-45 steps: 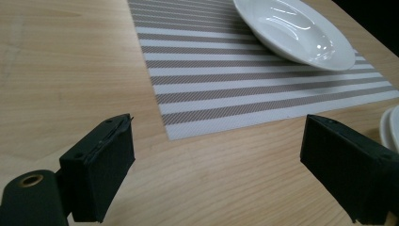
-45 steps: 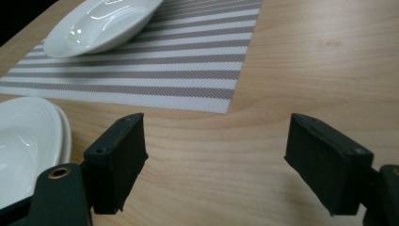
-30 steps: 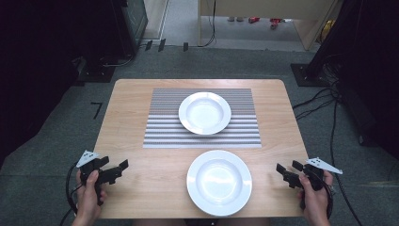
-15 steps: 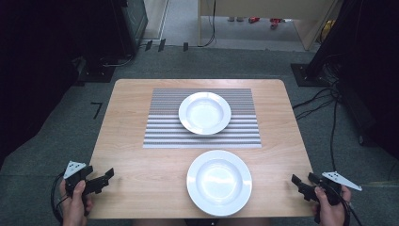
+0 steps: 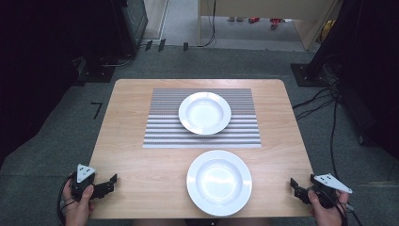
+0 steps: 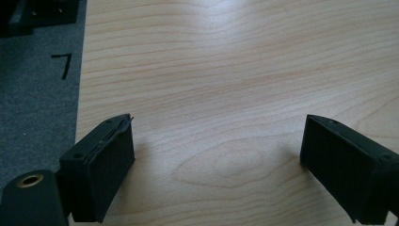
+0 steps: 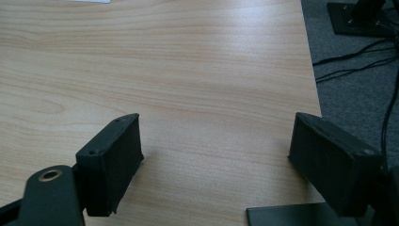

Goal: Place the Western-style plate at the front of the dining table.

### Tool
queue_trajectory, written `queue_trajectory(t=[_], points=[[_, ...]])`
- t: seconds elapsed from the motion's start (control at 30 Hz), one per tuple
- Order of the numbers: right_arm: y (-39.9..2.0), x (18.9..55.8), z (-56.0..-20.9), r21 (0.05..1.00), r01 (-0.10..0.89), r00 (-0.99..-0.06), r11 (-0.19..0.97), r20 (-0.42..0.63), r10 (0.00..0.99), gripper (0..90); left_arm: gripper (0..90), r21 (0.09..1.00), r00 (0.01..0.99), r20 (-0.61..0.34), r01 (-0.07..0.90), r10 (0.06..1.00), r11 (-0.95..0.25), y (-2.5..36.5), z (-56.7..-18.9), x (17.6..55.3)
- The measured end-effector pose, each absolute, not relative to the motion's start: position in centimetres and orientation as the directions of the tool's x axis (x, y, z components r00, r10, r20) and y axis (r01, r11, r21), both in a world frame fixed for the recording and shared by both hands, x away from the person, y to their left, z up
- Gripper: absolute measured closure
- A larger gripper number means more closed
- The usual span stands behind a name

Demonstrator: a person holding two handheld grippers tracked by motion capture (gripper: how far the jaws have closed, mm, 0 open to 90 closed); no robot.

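The near plate [image 5: 219, 182], a white round one, is seen lying flat on the bare wood of the table [image 5: 141, 160] close to its near edge, roughly midway between the two grippers and well apart from each. Nothing is resting on it. Just beyond it, the far plate [image 5: 204, 113], also white, is set on a grey striped placemat [image 5: 162, 127] that is spread across the middle of the tabletop; the two plates are near each other but not touching.

The left gripper [image 5: 112, 182] is held in the person's left hand [image 5: 77, 207] at the near left corner of the table, its jaws pointed inward toward the near plate. In the left gripper view its jaws are shown spread wide apart, with only bare wood between them, so nothing is gripped.

The right gripper [image 5: 294, 186] is held in the right hand [image 5: 324, 212] at the near right corner, right at the table's edge. Its jaws have just been opening a little and are shown wide apart in the right gripper view, with bare wood between them and nothing held.

Grey carpet [image 5: 47, 150] and loose cables [image 5: 320, 101] are visible around the table
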State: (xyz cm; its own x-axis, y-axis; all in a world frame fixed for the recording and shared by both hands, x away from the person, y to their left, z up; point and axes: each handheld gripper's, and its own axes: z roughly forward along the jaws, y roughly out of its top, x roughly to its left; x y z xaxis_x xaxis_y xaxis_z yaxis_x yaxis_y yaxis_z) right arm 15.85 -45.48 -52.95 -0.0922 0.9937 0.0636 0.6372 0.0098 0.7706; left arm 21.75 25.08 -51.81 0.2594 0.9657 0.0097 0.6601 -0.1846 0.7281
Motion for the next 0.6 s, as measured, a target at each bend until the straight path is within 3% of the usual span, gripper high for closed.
queue_trajectory(t=[0.5, 0.53, 0.6], points=[[-44.7, 16.23, -53.01, 0.752, 0.659, -0.07, 0.023, 0.03, 0.997, 7.3, 10.3, 0.728, 0.266, 0.003, 0.661, 0.964, -0.184, 25.02, -51.85, 21.54], [-44.73, 16.35, -53.01, 0.74, 0.672, -0.072, 0.028, 0.029, 0.997, 1.2, 10.3, 0.728, 0.266, 0.002, 0.661, 0.964, -0.184, 25.03, -51.85, 21.54], [-44.72, 16.43, -53.03, 0.733, 0.679, -0.074, 0.029, 0.029, 0.997, 0.0, 10.3, 0.727, 0.266, 0.002, 0.661, 0.964, -0.184, 25.03, -51.85, 21.54]])
